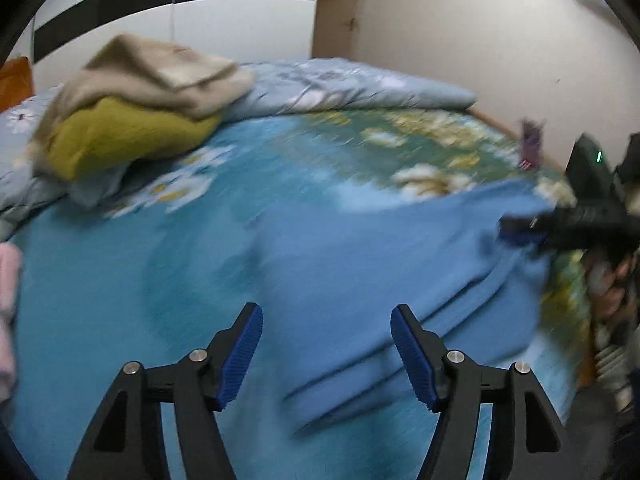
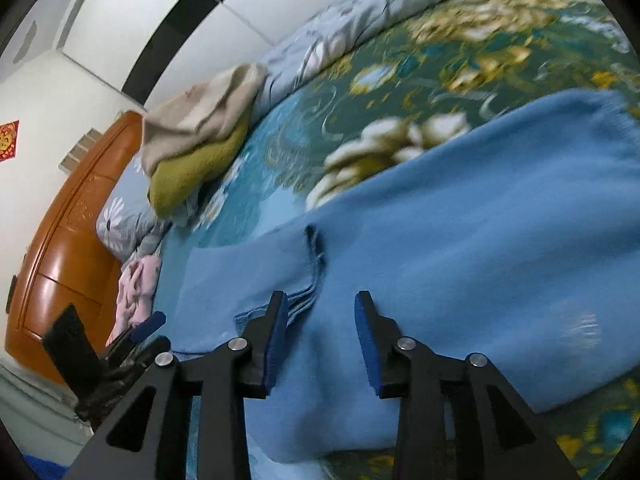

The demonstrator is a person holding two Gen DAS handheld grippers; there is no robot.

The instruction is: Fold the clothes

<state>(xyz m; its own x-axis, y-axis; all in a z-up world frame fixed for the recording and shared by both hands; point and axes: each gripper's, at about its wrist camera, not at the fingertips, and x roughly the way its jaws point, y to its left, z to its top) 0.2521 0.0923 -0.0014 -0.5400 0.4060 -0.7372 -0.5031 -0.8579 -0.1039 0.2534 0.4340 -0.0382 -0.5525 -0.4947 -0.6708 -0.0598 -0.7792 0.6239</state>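
A light blue knit garment (image 1: 400,264) lies spread on the bed, with folds near its front edge; it also fills the right wrist view (image 2: 460,240). My left gripper (image 1: 326,320) is open and empty, just above the garment's left part. My right gripper (image 2: 320,304) is open and empty over the garment, near a frayed dark edge (image 2: 314,264). The right gripper also shows blurred at the right edge of the left wrist view (image 1: 520,228). The left gripper shows at the lower left of the right wrist view (image 2: 148,326).
The bed has a blue and green floral sheet (image 1: 420,140). A beige and mustard-yellow pile (image 1: 132,120) sits at the back left by a grey floral quilt (image 1: 340,84). A pink garment (image 2: 136,292) lies by the wooden headboard (image 2: 68,240).
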